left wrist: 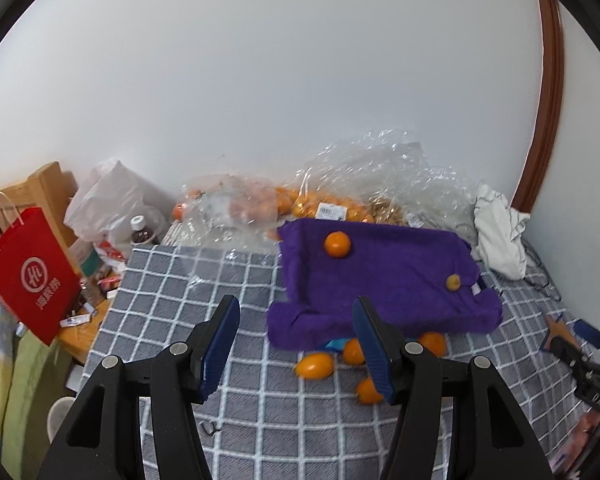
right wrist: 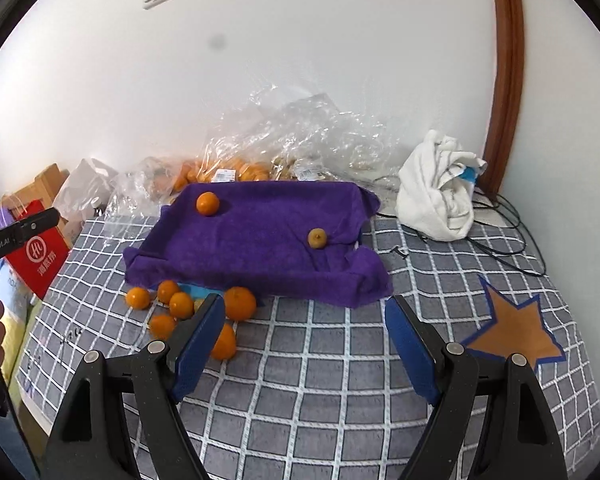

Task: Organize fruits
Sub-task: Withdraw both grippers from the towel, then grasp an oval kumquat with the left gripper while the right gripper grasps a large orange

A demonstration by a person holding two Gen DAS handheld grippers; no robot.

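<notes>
Left gripper (left wrist: 296, 322) and right gripper (right wrist: 304, 320) both hover with fingers apart, gripping nothing. Loose oranges (right wrist: 240, 303) lie on the checked cloth (right wrist: 300, 380) just before the purple towel tray (right wrist: 260, 248), which holds one orange (right wrist: 207, 203) and a small yellowish fruit (right wrist: 317, 238). Clear fruit bags (right wrist: 240, 168) and a white cloth (right wrist: 436, 196) behind.

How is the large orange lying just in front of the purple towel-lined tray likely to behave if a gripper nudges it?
The large orange looks round and smooth, so it would probably roll. The checked cloth beneath looks soft and may slow it. Neighbouring small oranges would likely get knocked.
</notes>
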